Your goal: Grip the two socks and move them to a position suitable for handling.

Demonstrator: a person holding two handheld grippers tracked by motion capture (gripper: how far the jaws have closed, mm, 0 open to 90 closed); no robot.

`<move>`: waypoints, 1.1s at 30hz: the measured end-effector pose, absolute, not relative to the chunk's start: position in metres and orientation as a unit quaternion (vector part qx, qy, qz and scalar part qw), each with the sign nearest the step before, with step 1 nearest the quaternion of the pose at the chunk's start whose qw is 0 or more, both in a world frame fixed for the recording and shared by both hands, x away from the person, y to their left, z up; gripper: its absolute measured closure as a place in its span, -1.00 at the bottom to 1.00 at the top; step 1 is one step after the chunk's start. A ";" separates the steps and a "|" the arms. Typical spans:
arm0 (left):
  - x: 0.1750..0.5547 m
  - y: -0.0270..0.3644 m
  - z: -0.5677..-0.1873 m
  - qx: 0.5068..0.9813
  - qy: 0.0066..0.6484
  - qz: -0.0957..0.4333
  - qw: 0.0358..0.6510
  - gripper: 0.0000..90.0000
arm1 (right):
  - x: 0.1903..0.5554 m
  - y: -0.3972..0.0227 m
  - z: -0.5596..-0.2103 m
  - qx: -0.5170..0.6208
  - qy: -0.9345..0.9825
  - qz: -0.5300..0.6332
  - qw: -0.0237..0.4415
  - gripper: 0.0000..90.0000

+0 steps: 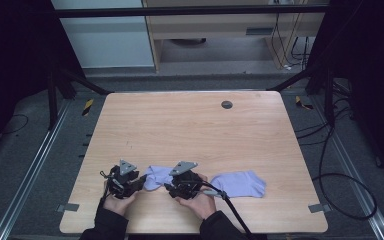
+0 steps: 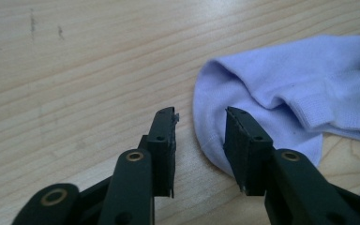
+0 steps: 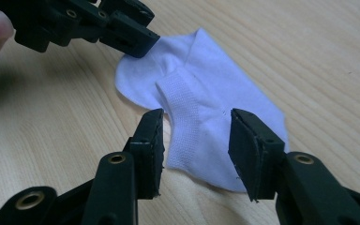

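Lying flat near the front edge of the wooden bench (image 1: 190, 125), a pale lilac sock (image 1: 156, 176) sits between the two grippers, and a second sock (image 1: 241, 183) of the same colour rests just to its right. The left gripper (image 2: 199, 131) hovers at the sock's rounded left end; its jaws stand partly open, one over bare wood and one over the fabric edge, gripping nothing. The right gripper (image 3: 194, 136) straddles the ribbed cuff (image 3: 183, 105) that is folded over the sock's middle — its jaws too are half open and hold nothing, the pads clear of the cloth.

The step in hand looks like a two-point pinch to lift or straighten this sock. To do it well, each gripper should probably settle lower so that one pad slides under the fabric before closing — otherwise the thin knit may slip out. Closing both sides evenly should keep the sock from dragging sideways towards its neighbour.
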State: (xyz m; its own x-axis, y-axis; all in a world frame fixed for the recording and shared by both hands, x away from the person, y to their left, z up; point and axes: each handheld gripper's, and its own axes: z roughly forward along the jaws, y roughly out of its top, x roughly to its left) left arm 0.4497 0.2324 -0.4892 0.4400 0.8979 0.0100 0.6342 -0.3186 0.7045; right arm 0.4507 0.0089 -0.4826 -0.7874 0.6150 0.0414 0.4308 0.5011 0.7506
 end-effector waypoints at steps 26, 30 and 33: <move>0.451 0.229 -0.489 0.794 0.487 0.186 0.313 0.92 | 0.456 -0.001 -0.474 0.348 0.825 0.430 0.118 0.85; 0.451 0.228 -0.490 0.795 0.485 0.188 0.311 0.92 | 0.470 -0.010 -0.466 0.380 0.800 0.447 0.124 0.84; 0.451 0.228 -0.489 0.797 0.484 0.191 0.308 0.92 | 0.482 -0.015 -0.465 0.404 0.786 0.451 0.126 0.84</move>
